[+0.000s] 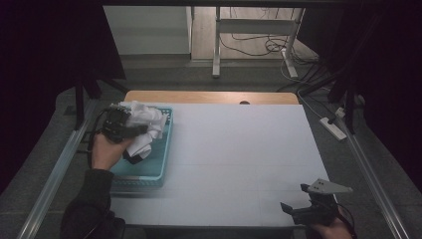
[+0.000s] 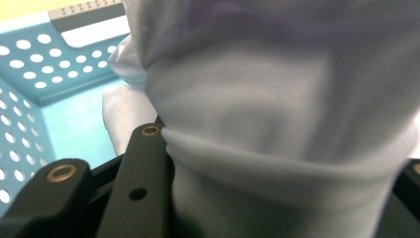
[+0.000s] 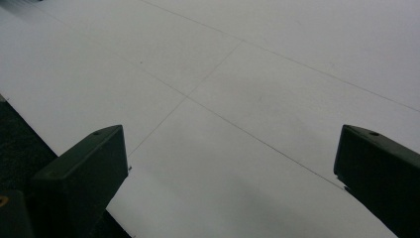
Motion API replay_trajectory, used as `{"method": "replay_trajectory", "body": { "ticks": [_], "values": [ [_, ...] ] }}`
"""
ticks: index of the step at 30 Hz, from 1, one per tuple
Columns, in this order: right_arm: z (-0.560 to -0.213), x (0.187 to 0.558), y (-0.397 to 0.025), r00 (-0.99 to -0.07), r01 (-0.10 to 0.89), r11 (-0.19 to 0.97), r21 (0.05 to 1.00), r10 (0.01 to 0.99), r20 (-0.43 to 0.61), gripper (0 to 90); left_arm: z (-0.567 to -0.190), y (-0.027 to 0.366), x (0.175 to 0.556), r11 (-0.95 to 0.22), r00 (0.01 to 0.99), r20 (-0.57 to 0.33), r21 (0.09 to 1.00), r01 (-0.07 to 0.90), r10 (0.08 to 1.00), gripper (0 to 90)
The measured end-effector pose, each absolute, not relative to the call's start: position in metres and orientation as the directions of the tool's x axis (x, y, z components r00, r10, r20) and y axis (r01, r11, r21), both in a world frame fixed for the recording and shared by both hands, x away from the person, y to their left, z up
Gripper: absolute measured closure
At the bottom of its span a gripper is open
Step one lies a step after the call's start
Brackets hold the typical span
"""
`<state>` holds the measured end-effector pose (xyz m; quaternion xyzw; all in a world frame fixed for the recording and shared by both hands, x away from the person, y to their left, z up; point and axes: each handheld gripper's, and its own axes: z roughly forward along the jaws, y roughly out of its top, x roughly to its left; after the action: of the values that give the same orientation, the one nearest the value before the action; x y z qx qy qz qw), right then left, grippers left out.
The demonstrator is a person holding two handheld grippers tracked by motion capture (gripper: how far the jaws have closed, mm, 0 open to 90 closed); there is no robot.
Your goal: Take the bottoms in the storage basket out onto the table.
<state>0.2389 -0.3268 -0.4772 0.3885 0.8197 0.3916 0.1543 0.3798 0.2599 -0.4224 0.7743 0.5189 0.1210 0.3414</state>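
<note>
Cloth (image 1: 145, 127) in basket (image 1: 149, 167), left on table (image 1: 239, 149).

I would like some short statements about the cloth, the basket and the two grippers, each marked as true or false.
1. The left gripper is closed on the white cloth. True.
2. The blue basket stands at the table's right edge. False: it stands at the left edge.
3. The right gripper holds a cloth. False: its jaws are apart, with nothing between them.
4. The basket's walls have round holes. True.
5. The table is white. True.
</note>
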Motion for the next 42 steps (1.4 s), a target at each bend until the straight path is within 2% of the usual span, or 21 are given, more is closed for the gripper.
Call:
{"method": "replay_trajectory", "body": {
  "ticks": [22, 42],
  "values": [
    [-0.477, 0.239, -0.327, -0.652, 0.517, 0.393, 0.761, 0.756, 0.053, 0.4, -0.393, 0.229, 0.367, -0.278, 0.512, -0.141, 0.703, 0.654, 0.848, 63.3],
    [-0.477, 0.239, -0.326, -0.652, 0.52, 0.394, 0.758, 0.757, 0.053, 0.4, -0.385, 0.187, 0.367, -0.361, 0.596, -0.111, 0.703, 0.613, 0.796, 63.2]
  ]
}}
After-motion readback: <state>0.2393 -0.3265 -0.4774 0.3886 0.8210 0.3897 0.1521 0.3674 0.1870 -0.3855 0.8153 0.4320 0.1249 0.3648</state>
